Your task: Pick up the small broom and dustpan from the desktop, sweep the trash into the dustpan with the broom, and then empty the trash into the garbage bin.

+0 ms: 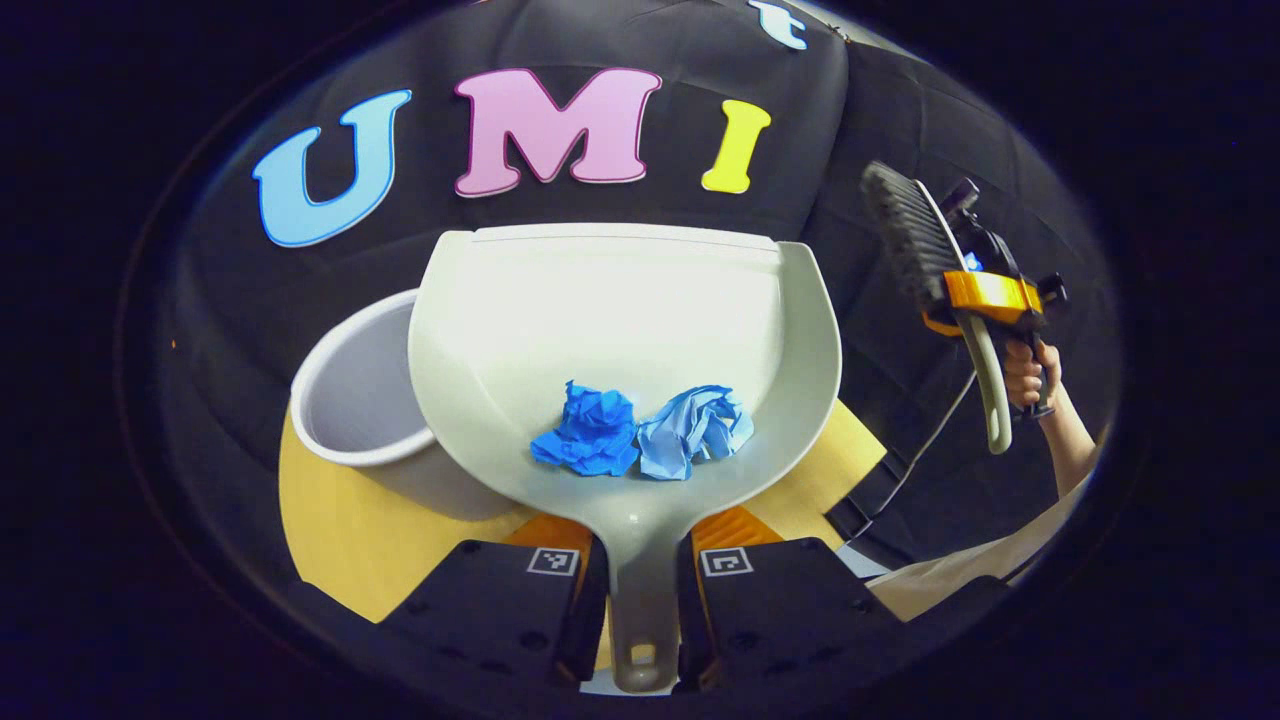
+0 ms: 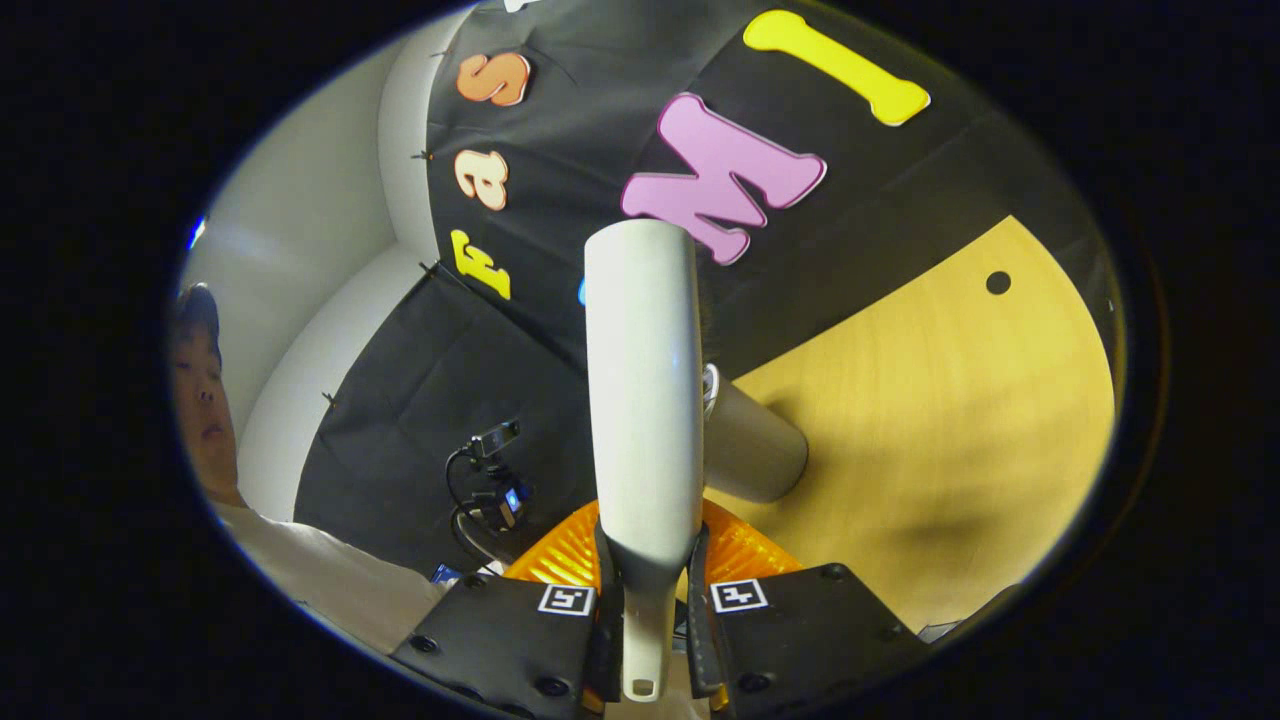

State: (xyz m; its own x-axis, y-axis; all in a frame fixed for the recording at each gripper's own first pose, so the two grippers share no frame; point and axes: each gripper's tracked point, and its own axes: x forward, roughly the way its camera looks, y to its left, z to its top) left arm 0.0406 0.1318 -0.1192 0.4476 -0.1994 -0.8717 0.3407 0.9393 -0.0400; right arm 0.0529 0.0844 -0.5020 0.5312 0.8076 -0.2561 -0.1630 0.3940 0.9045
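My left tool (image 1: pixel 640 590) pinches the dustpan (image 1: pixel 620 330) by its handle; two crumpled blue paper balls (image 1: pixel 640 435) lie in the pan just ahead, the garbage bin (image 1: pixel 365 390) beneath its left edge. My right tool (image 2: pixel 648 620) pinches the broom (image 2: pixel 640 400) handle.

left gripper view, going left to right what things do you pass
garbage bin → dustpan, its handle held by the left gripper, carrying a darker blue paper ball then a paler blue paper ball → broom in the right gripper → person's hand
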